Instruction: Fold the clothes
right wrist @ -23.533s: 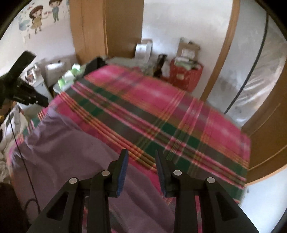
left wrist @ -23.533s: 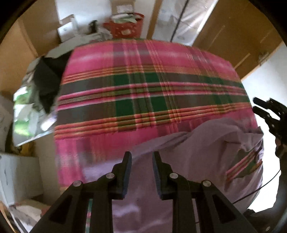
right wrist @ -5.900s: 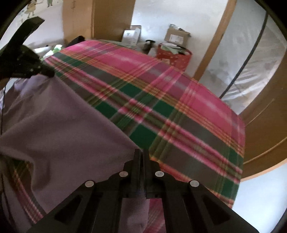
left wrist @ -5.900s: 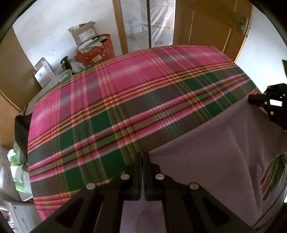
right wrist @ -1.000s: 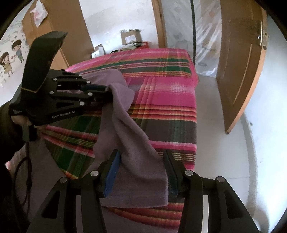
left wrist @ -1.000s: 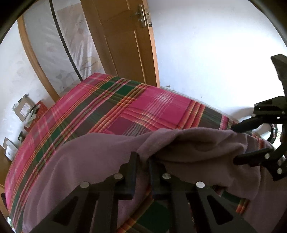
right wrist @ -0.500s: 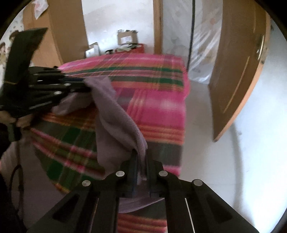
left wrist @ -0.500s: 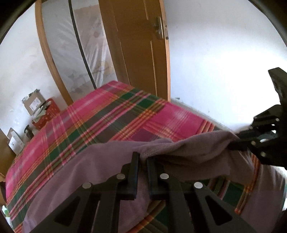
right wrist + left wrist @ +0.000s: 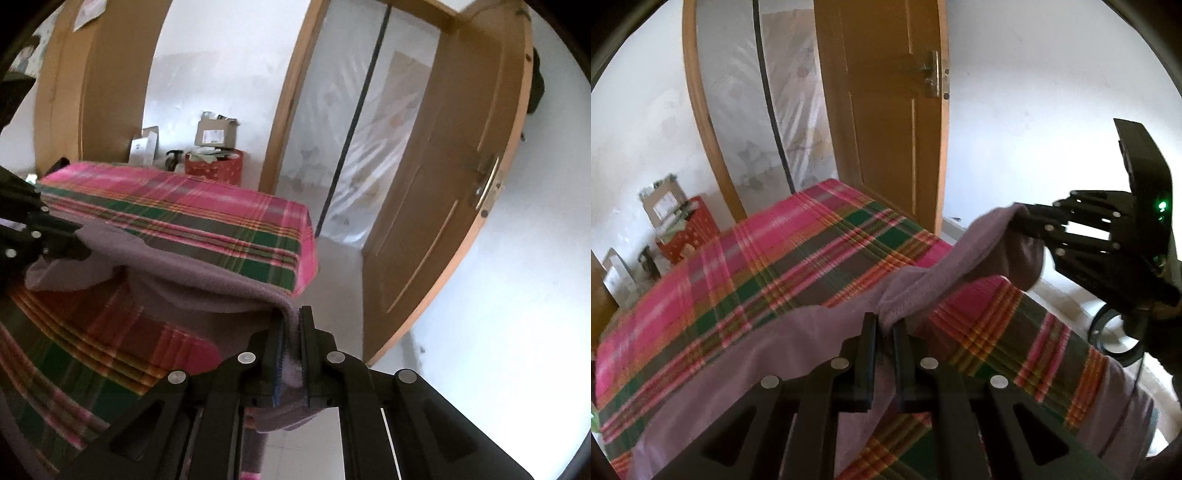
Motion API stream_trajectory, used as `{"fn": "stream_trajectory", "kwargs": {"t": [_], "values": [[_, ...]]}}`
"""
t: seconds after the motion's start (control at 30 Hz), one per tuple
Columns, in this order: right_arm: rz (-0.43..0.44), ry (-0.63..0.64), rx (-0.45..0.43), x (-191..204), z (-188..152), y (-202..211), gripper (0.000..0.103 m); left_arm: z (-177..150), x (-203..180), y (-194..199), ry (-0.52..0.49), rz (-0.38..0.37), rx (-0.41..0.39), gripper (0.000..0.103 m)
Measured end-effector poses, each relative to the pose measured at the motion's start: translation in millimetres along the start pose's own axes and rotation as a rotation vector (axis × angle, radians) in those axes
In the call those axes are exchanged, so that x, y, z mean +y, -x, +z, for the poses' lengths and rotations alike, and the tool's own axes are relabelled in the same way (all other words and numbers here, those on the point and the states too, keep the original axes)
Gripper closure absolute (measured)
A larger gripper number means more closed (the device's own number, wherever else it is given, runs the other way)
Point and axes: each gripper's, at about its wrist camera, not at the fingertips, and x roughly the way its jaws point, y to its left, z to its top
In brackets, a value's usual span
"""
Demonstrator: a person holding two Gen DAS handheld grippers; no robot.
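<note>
A: What do the left gripper [image 9: 884,325] fingers hold?
B: They're pinched on the purple cloth [image 9: 820,339], which drapes over the plaid bed [image 9: 768,266] beyond them.
A: And the right gripper [image 9: 291,321]?
B: Its fingers are clamped on the cloth's other edge, raised off the bed.

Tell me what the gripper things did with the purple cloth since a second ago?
The right gripper was open around the purple cloth; it has shut on the cloth's edge and lifted it off the plaid bedcover. The cloth now stretches between it and the left gripper. The left gripper stayed shut on its fold. The bedcover and wooden door stayed put.
</note>
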Motion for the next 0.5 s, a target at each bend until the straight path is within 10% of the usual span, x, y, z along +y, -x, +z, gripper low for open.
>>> {"fn": "stream_trajectory", "kwargs": {"t": [0.5], "values": [[0.113,0.071,0.148,6,-72,33,0.095,-56,-45,-20,-0.139,-0.131,0.218,0.095]]}}
